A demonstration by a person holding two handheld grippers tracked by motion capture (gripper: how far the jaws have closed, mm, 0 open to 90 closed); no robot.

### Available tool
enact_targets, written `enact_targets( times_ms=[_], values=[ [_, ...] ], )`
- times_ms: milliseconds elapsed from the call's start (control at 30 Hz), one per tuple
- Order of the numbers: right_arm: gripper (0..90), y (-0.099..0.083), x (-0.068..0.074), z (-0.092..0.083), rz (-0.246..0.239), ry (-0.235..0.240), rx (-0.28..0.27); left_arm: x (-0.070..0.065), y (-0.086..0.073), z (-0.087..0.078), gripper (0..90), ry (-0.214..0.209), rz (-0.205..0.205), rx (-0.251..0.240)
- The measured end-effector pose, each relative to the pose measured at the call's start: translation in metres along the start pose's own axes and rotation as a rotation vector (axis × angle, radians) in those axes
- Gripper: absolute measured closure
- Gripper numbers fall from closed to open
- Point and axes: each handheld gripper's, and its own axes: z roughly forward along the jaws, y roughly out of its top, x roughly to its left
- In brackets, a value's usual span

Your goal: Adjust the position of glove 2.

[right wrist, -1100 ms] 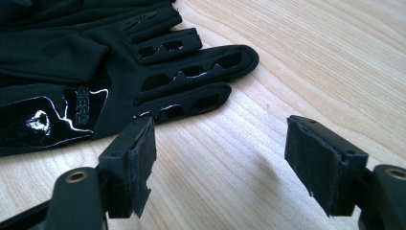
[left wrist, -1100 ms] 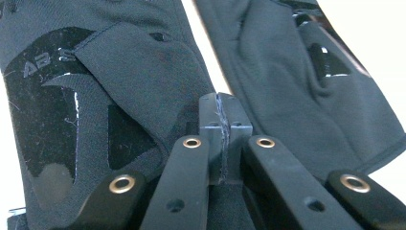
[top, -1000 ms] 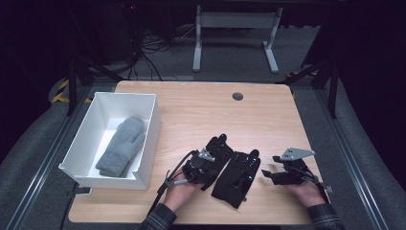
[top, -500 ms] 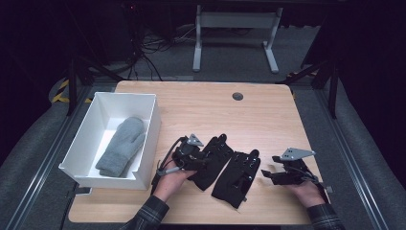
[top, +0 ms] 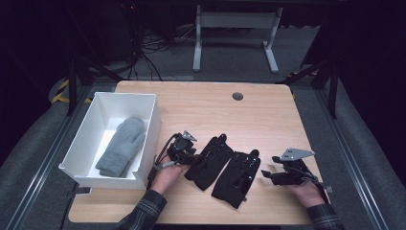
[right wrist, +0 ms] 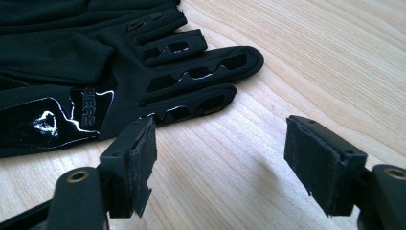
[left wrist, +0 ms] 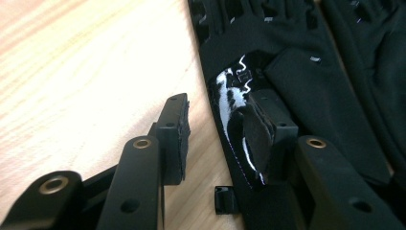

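At the left of the light wooden desk stands a white rectangular plastic bin, and one grey woollen mitten already lies flat inside it, so that part of the tidying looks done. Nothing else is in the bin.

Just right of the bin, the left tool sits at the cuff end of the left-hand black fabric glove with glossy patches. The tool's jaws have just been opening. In the left gripper view they stand apart: one pad rests over bare wood, while the other pad lies on the glove's shiny cuff. The edge of the glove lies between them but is not pinched, so I judge this glove is not yet picked up.

Touching it on the right lies a second black fabric glove, flat on the desk, fingers pointing to the far side.

At the near right, the right tool hovers just beside that second glove. In the right gripper view its jaws are spread wide over bare wood, with the glove's fingers ahead and nothing between them.

So, as I read it, one item is put away and both black gloves are left to be gripped and carried to the bin.
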Motion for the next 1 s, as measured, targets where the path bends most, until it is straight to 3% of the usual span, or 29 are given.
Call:
enact_targets(
  times_ms=[200, 400, 533, 733, 833, 1000],
  values=[
    [27.6, 0.000, -0.001, 0.000, 0.001, 0.000, 0.000, -0.006, -0.001, 0.002, 63.5, 0.026, 0.029, 0.002],
    [27.6, 0.000, 0.000, 0.000, 0.000, 0.000, 0.000, -0.014, -0.001, 0.003, 79.5, 0.026, 0.043, 0.006],
    [27.6, 0.000, 0.000, 0.000, -0.001, 0.002, 0.000, -0.014, 0.000, 0.002, 85.6, 0.015, 0.031, 0.013],
    [29.4, 0.000, 0.000, -0.001, 0.002, 0.002, -0.004, -0.011, -0.001, 0.002, 87.7, 0.000, -0.020, -0.010],
    [36.4, -0.001, 0.001, -0.004, 0.001, 0.014, -0.009, -0.008, -0.001, -0.003, 87.8, -0.038, -0.053, -0.033],
    [67.5, 0.001, 0.007, -0.009, -0.017, 0.065, -0.008, -0.005, 0.000, -0.014, 87.8, -0.095, -0.083, -0.081]
  ],
)
